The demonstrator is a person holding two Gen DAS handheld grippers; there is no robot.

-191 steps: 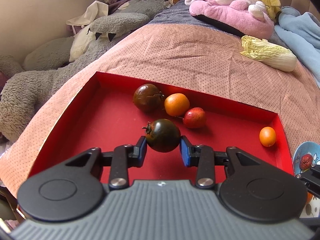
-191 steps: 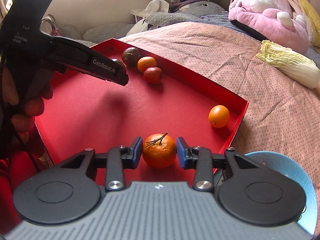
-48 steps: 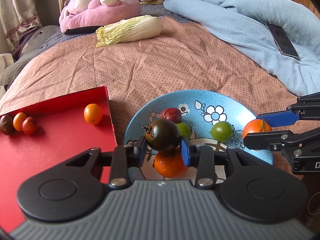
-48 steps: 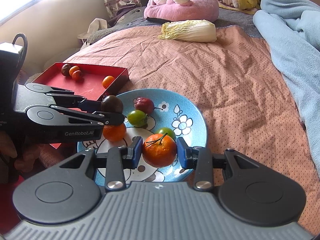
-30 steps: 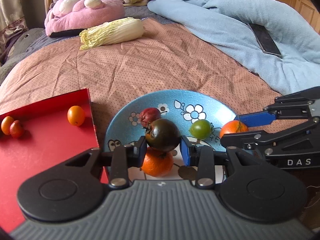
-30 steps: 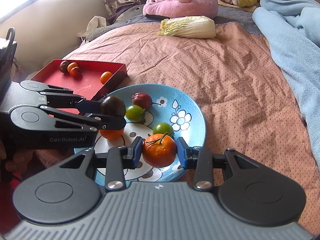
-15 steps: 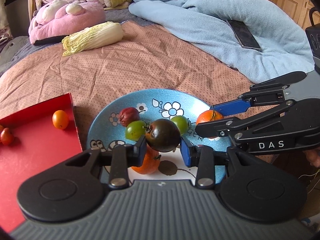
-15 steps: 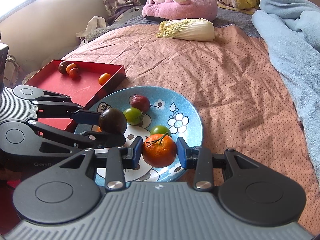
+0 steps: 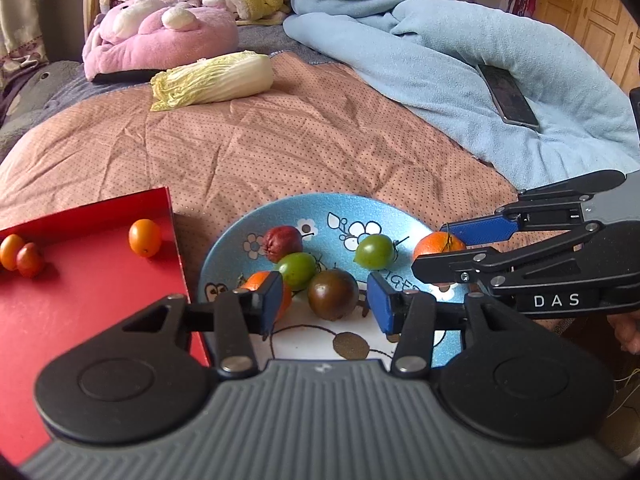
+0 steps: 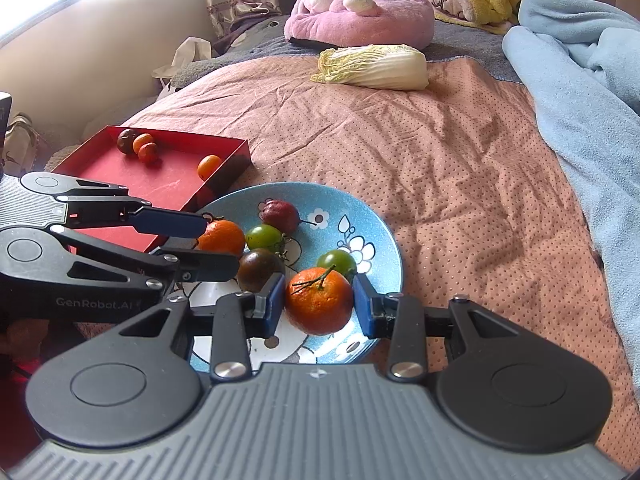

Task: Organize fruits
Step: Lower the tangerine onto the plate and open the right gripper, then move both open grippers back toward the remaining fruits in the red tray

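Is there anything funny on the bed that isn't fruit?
Yes. A napa cabbage lies loose on the pink bedspread, far from the blue plate and red tray. A phone rests on the blue blanket.

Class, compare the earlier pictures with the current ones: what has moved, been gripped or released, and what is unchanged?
The left gripper carried the dark tomato from the red tray to the blue plate, then opened and released it there. The right gripper brought the orange over too; its jaws have begun to part. The tray's other fruits stayed put.
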